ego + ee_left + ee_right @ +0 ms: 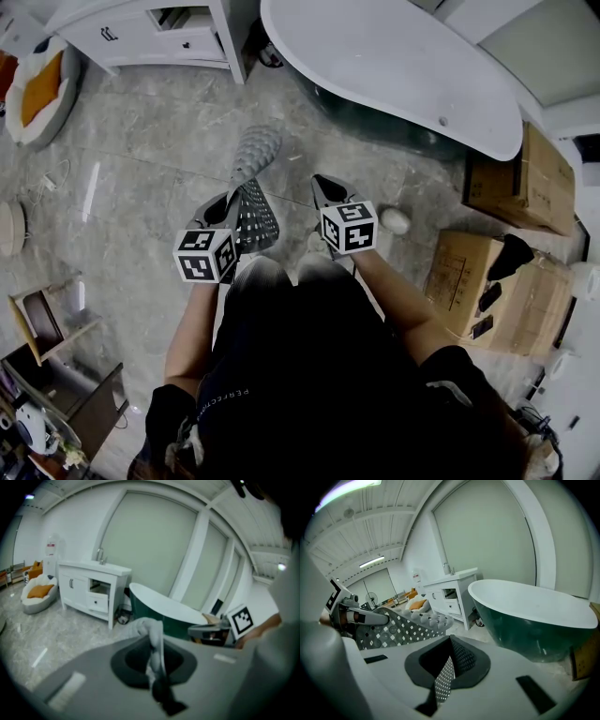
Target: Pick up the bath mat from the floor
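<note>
Head view: looking steeply down on grey stone floor [141, 141], left gripper [228, 204] and right gripper [323, 185] side by side ahead of the person's dark top. Grey perforated mat [255, 178] bunched at the left jaws, reaching up and away from them, lifted off the floor. White tub [394, 66] just beyond, white vanity [159, 37] top left, boxes [520, 178] at right, round seat [42, 89] with orange cushion far left. Left gripper view: left gripper [152, 637] with jaws closed tight on a pale folded ridge of mat [151, 630], the fold standing up out of the pinch. Right gripper [197, 631] and its marker cube [241, 619] close by at right, tub [164, 607] and vanity [91, 585] behind, seat [37, 595] far left. Right gripper view: right gripper [449, 644] with jaws closed on a thin perforated edge of mat [445, 679], pinched upright between them. Rest of mat [408, 627] spread in the air at left, bumpy underside showing at its far end, running back to left gripper [379, 618]. Tub [534, 616] near at right, vanity [450, 592] beyond it. Both grippers clamped on the mat, mat held up between them.
</note>
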`<state>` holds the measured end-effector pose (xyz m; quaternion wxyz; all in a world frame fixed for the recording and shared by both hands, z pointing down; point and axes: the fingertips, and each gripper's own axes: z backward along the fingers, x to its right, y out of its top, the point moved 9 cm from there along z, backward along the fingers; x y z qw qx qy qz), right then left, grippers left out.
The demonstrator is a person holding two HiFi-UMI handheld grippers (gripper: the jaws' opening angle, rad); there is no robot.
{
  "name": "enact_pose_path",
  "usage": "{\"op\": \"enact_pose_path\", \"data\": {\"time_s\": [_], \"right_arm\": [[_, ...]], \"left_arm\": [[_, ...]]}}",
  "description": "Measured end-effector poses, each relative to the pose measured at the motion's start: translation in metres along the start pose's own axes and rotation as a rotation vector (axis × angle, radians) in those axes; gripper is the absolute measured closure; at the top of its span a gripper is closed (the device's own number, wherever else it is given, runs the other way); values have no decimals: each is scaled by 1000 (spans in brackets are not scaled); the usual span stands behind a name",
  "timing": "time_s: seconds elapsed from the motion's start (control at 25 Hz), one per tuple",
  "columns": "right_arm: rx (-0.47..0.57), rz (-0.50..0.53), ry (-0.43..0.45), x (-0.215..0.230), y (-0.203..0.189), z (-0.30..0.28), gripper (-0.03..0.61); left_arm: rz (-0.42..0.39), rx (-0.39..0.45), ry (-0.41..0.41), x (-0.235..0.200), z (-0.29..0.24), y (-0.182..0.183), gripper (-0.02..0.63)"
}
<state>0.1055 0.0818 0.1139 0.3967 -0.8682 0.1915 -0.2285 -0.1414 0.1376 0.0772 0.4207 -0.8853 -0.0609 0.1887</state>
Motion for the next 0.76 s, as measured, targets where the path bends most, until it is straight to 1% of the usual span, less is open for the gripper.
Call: {"op": "enact_pose_path", "data": {"time_s": [0.32,0.76], "right_arm": [[-1,13,7,-4,1,-1,580],[5,1,0,-5,1,2,580]], "left_arm": [[6,19,-1,1,1,4,598],[12,21,-2,4,2,7,598]]}}
